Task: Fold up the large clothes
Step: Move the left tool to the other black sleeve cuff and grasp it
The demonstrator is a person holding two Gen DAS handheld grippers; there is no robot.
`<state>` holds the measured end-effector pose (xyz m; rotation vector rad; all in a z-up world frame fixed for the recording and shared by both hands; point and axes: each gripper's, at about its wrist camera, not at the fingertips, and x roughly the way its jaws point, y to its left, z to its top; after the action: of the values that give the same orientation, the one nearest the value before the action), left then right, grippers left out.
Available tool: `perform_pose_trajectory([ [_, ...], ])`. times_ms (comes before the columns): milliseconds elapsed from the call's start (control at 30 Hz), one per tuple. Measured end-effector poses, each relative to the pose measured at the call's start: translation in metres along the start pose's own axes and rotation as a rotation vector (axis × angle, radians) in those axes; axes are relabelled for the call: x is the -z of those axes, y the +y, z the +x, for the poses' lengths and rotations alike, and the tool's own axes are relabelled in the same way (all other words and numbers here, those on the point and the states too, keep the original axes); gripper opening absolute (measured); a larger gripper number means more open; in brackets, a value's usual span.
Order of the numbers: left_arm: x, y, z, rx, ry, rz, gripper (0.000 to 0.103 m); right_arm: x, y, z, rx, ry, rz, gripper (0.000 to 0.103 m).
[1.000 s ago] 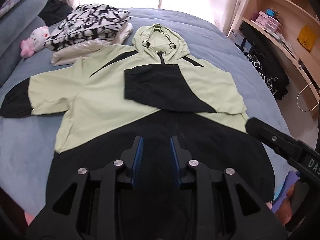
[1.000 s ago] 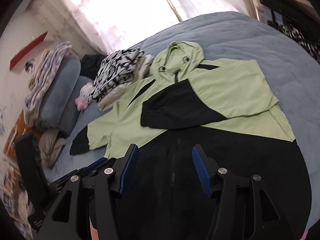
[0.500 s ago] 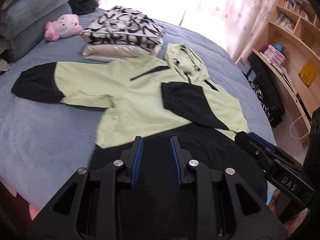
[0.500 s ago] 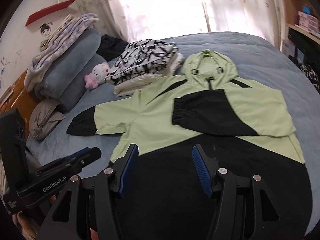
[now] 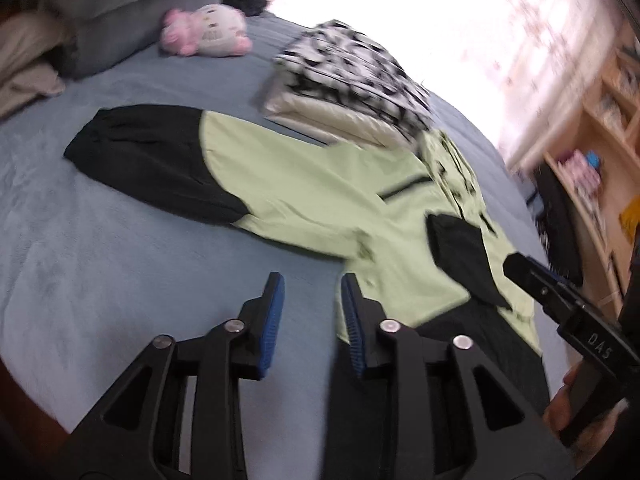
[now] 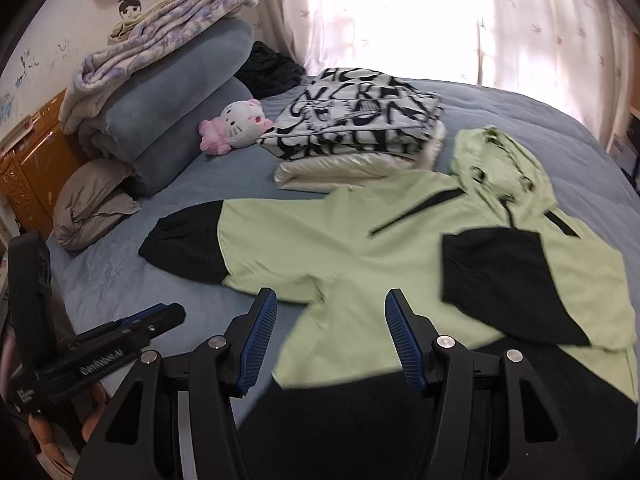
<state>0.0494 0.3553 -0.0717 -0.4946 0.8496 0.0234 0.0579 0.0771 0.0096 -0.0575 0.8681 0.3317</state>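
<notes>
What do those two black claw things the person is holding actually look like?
Both are matte black plastic frames with triangular cut-outs and silver rivets. Each ends in two fingers lined with ribbed blue pads. The left gripper carries white lettering, blurred in the right view; the right gripper shows "DAS". Bare hands hold them.

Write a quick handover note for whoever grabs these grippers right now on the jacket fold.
Left gripper: open, empty, above the bed beside the jacket's side edge.
Right gripper: open wide, empty, above the jacket's lower body.
Green-and-black hooded jacket lies flat, front up. One sleeve is already folded across the chest; the other sleeve lies stretched out toward the pillows.
Left to do: fold that sleeve in, then fold the body and hood, probably adding it to the folded pile.
</notes>
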Motion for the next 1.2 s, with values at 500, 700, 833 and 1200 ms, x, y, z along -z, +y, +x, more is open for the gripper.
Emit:
perform_pose_trajectory([
  [500,-0.073,0.202,0.090,0.027,0.053,-0.403,0.047,-0.051,0.063,0.213,-0.026,0.127,-0.034,0.057],
  [700,-0.081,0.239,0.113,0.110,0.041,-0.494,0.047,-0.045,0.080,0.254,-0.050,0.174,-0.052,0.057],
  [833,-0.090,0.257,0.122,0.141,0.010,-0.555,0.047,-0.039,0.084,0.260,-0.056,0.168,-0.048,0.057],
  [1200,-0.115,0.222,0.093,-0.096,-0.180,-0.458,0.002,-0.016,0.049,0.212,-0.054,0.168,0.030,0.057],
])
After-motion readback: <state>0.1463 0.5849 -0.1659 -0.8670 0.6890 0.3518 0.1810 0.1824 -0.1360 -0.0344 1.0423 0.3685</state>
